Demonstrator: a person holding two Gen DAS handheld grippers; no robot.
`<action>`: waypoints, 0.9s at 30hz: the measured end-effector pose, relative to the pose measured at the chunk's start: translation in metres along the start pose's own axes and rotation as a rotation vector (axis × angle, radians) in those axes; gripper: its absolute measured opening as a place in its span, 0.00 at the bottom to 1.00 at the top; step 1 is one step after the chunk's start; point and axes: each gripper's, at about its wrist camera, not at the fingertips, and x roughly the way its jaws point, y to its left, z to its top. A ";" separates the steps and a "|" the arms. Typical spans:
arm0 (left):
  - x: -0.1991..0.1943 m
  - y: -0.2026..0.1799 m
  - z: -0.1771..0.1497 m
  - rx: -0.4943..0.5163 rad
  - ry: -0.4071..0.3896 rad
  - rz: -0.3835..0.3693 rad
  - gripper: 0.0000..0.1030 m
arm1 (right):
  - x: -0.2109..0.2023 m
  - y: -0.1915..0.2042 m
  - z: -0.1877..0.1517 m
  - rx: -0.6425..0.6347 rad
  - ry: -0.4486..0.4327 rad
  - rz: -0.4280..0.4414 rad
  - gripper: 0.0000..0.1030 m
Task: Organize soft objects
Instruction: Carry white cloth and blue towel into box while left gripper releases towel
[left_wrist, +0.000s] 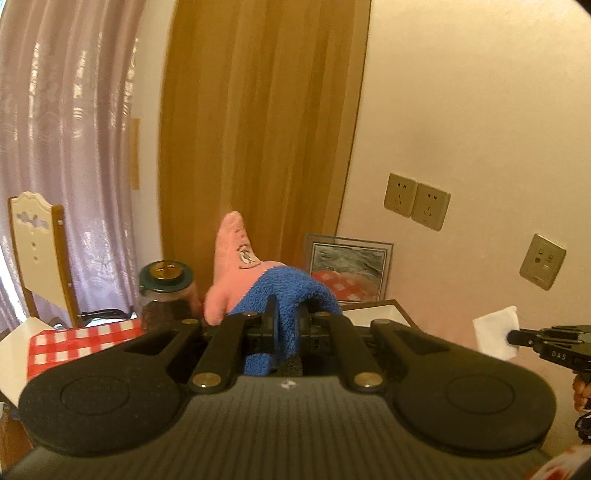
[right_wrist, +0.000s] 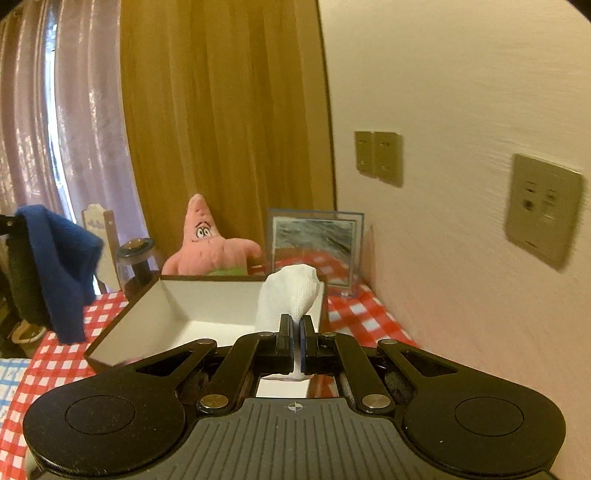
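Red-and-white checked cloth (right_wrist: 354, 321) covers the table beside a cream wall and ochre curtain (right_wrist: 221, 129); a white box (right_wrist: 155, 321) sits before a pink plush star (right_wrist: 207, 243). Left gripper (left_wrist: 287, 317) is clamped on a blue towel (left_wrist: 291, 291). Right gripper (right_wrist: 294, 332) pinches a white cloth (right_wrist: 288, 295) above the box.

Warm window light, blurred fisheye edges

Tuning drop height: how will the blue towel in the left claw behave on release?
Likely floppy: the blue towel drapes limp over the left claw. Probably light, hanging from one pinch. The terry pile looks grippy, so it may cling briefly rather than slide off.
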 end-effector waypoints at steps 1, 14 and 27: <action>0.010 -0.002 0.002 0.000 0.009 -0.005 0.06 | 0.009 -0.002 0.003 0.002 0.006 0.008 0.03; 0.129 -0.021 0.001 -0.010 0.159 -0.027 0.06 | 0.113 -0.018 0.015 -0.008 0.118 0.103 0.03; 0.204 -0.021 -0.017 -0.006 0.289 0.004 0.29 | 0.152 -0.025 0.014 0.022 0.173 0.132 0.03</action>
